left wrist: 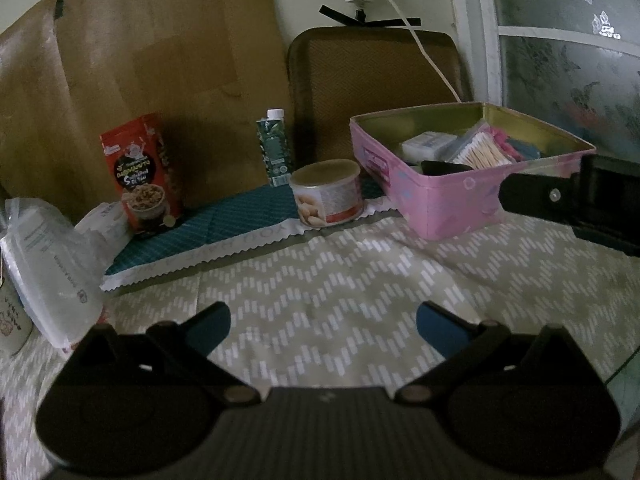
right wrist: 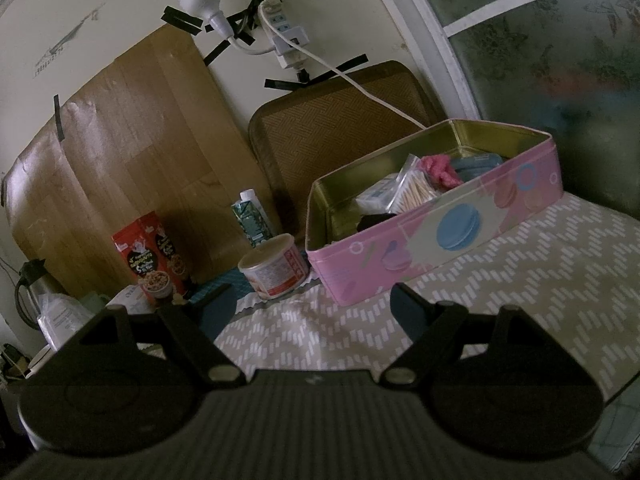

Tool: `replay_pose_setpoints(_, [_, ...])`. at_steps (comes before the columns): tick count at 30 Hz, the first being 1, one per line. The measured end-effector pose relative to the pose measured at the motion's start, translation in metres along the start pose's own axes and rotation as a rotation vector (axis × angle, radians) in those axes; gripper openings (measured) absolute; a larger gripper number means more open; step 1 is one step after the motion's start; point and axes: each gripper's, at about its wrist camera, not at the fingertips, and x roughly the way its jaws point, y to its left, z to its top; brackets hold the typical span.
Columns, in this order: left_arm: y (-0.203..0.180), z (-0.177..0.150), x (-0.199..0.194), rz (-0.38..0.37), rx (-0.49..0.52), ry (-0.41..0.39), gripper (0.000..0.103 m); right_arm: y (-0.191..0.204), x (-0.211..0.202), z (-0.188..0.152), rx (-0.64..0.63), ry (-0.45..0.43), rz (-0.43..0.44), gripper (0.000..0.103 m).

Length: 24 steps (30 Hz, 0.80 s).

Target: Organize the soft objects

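- Left gripper: its two blue-padded fingers stand wide apart over the patterned tablecloth, holding nothing.
- Right gripper: its two fingers are likewise spread and hold nothing, just short of the pink tin.
- One pink tin, lid off, holds the soft items: one white packet, one bag of cotton swabs, one pink piece, one blue piece.
- Beside the tin: one round can, one green carton, one red box.
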Motion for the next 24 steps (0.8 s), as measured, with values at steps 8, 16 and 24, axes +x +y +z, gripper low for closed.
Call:
replay_pose_setpoints(8, [-0.0020, -0.0021, 0.0050, -0.013, 0.001, 0.029, 0.103, -0.0002, 0.0008, -0.0020, 0.003, 0.004, -0.005, 0.086])
replay_pose_setpoints(16, [-0.0048, -0.0023, 0.0063, -0.016, 0.011, 0.034, 0.103, -0.0019, 0.0015, -0.0021, 0.007, 0.006, -0.007, 0.086])
replay_pose_setpoints(24, [-0.0071, -0.0020, 0.0102, -0.035, 0.014, 0.051, 0.103, -0.0034, 0.0022, -0.0019, 0.008, 0.007, -0.007, 0.086])
